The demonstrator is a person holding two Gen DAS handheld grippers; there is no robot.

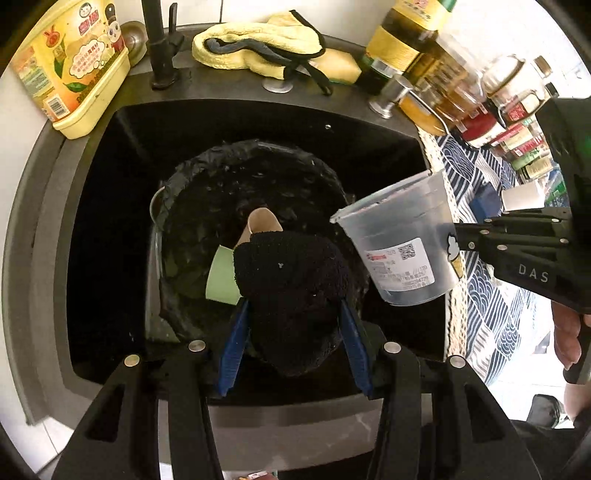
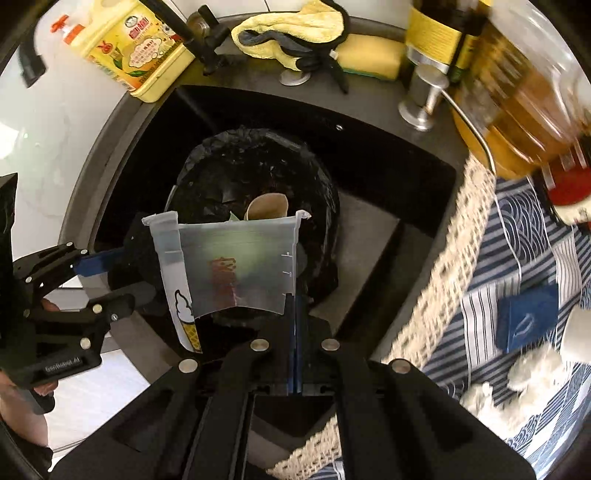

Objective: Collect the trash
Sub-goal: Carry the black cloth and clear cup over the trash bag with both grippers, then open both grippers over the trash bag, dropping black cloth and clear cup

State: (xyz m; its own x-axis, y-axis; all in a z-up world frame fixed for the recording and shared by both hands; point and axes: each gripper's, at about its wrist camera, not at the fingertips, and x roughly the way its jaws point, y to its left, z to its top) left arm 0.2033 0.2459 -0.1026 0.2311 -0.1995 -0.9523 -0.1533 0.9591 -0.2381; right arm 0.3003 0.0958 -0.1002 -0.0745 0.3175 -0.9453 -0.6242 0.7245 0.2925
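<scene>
Nearest my left camera, my left claw [image 1: 291, 332] grips a bundle of black knitted cloth [image 1: 291, 291], its blue pads [image 1: 232, 354] pressed against either side of the bundle, the jaws about half apart around it. Below the bundle sits a bin lined with a black bag [image 1: 258, 170], standing inside the dark sink [image 1: 369, 125]. In the bin lie a pale green paper cup [image 1: 221, 275] and a tan paper piece [image 1: 262, 221].

My right claw [image 2: 294, 314] is pinched tight on the wall of a clear plastic cup [image 2: 236, 262], holding it by its side with the mouth tipped toward the bin [image 2: 258, 162]. The cup carries a printed label [image 1: 400, 267] and an ice-cream drawing [image 2: 184, 314], and it hangs over the bin's right side, just beside the cloth bundle.

On the ledge behind the sink stand a yellow detergent bottle [image 1: 74, 62], a black tap [image 1: 159, 44], a yellow rag [image 1: 258, 44] and a sponge [image 1: 340, 68]. To the right, oil bottles [image 1: 413, 33] and jars crowd beside a blue patterned cloth [image 2: 517, 280].
</scene>
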